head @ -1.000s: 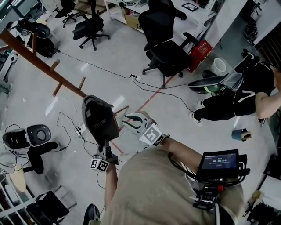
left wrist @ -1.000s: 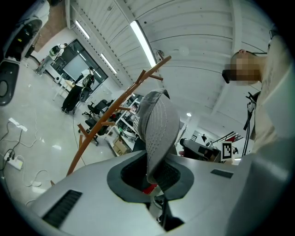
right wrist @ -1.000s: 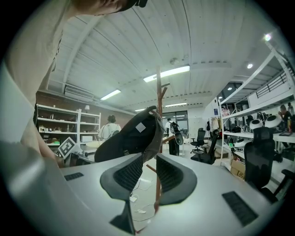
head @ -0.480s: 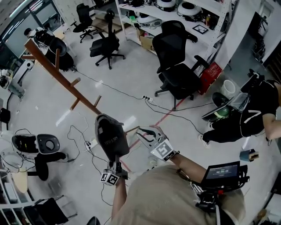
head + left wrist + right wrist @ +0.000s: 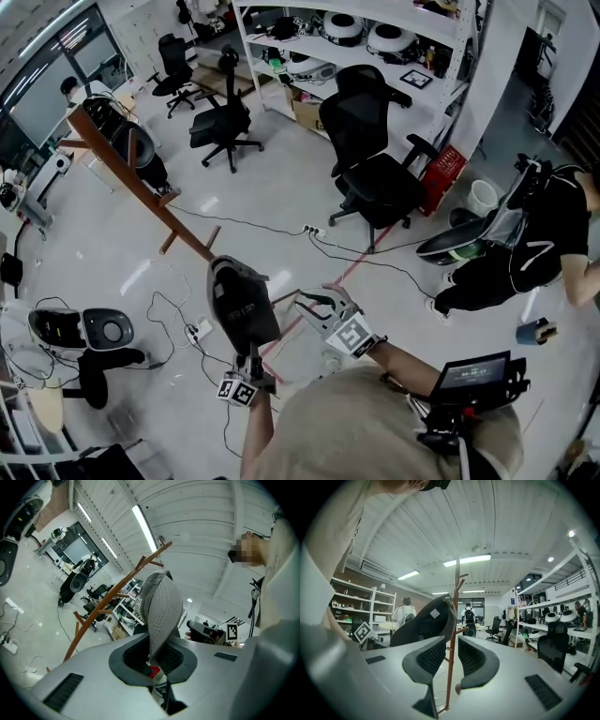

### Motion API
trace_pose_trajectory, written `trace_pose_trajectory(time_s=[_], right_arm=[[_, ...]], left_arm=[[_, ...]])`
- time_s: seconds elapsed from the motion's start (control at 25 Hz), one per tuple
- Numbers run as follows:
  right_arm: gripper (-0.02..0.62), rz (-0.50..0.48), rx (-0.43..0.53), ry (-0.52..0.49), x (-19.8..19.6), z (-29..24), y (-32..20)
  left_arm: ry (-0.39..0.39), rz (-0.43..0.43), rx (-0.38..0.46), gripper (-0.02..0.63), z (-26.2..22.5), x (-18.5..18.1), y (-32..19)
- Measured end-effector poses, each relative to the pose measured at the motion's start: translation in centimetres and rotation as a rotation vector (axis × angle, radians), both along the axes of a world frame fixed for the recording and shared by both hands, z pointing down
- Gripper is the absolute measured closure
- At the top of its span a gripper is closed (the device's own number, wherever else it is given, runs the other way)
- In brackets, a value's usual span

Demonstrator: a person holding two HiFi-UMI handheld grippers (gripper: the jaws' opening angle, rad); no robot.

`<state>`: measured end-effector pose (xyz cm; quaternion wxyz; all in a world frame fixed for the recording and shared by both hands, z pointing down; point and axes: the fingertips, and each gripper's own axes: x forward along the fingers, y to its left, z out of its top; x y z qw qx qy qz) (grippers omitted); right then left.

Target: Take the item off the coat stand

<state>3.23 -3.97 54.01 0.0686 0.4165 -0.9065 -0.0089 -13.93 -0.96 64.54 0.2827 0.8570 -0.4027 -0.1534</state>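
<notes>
- Stand (image 5: 141, 192): it runs slantwise through the head view, behind the cap.
- Cap (image 5: 242, 305): as a second ago, it stands clear of the pegs. The removal is judged done, with only the carrying away left.
- Left claw (image 5: 251, 356): it stays clenched on the cap's edge.
- Right claw (image 5: 314, 302): it is empty beside the cap, and its jaws are closing.

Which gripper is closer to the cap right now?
Left. The left gripper is clamped on the cap, holding it up. The right gripper sits just to the cap's right, not touching it, its jaws closing with nothing between them.
</notes>
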Motion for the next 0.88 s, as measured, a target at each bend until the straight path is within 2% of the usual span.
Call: trace_pose_trajectory(time_s=[0.2, 0.4, 0.52, 0.68, 0.88], right_arm=[[0.515, 0.0, -0.016, -0.013, -2.5, 0.3, 0.7], [0.52, 0.052, -0.054, -0.063, -0.5, -0.1, -0.8], [0.523, 0.07, -0.055, -0.065, -1.0, -0.8, -1.2], [0.526, 0.034, -0.05, -0.084, -2.6, -1.0, -1.1], [0.526, -0.008, -0.001, -0.039, -2.8, -1.6, -3.1]], left_arm=[[-0.009, 0.043, -0.009, 0.572, 0.6, -2.2, 0.2], [-0.036, 0.065, -0.011, 0.572, 0.0, -2.0, -1.2], [-0.046, 0.072, -0.009, 0.572, -0.7, -3.3, -1.5], [-0.045, 0.084, -0.001, 0.572, -1.0, -4.8, -1.7], [-0.012, 0.084, 0.045, 0.572, -2.3, -3.9, -4.2]])
